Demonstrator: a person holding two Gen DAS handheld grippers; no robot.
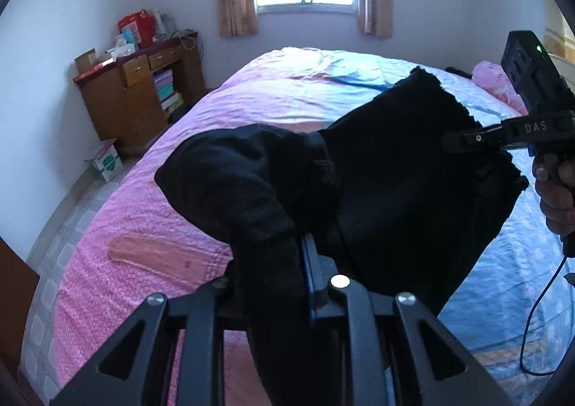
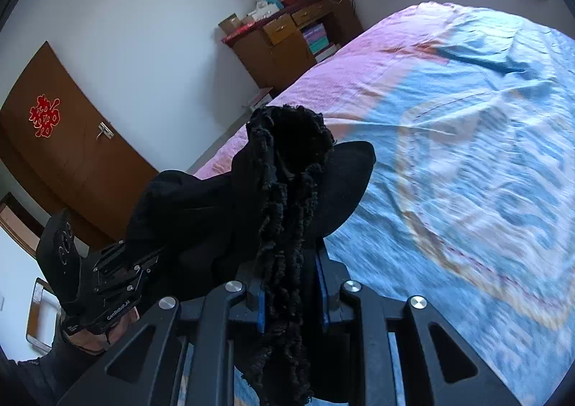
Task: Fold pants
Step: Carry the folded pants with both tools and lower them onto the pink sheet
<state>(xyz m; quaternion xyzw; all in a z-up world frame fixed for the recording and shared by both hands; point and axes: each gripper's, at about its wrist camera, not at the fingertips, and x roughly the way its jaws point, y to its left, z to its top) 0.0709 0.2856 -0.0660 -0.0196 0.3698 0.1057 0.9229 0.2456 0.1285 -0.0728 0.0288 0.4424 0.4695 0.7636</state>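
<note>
One pair of black, soft knit pants (image 1: pixel 395 183) hangs bunched above the pink-and-blue quilted bed (image 1: pixel 143 226), limp and light-looking, likely to sag and slide; the ruffled edge seems the surest hold. Two grippers pinch it: the left gripper (image 1: pixel 287 262) and the right gripper (image 2: pixel 291 262), each closed on cloth.

Black pants (image 1: pixel 377 183) are showing no pattern. The bedspread (image 1: pixel 151 211) is showing pink print toward 9 o'clock and blue with cream swirls toward 3 o'clock. The brown door (image 2: pixel 68 154) is bearing a red emblem (image 2: pixel 44 115).
</note>
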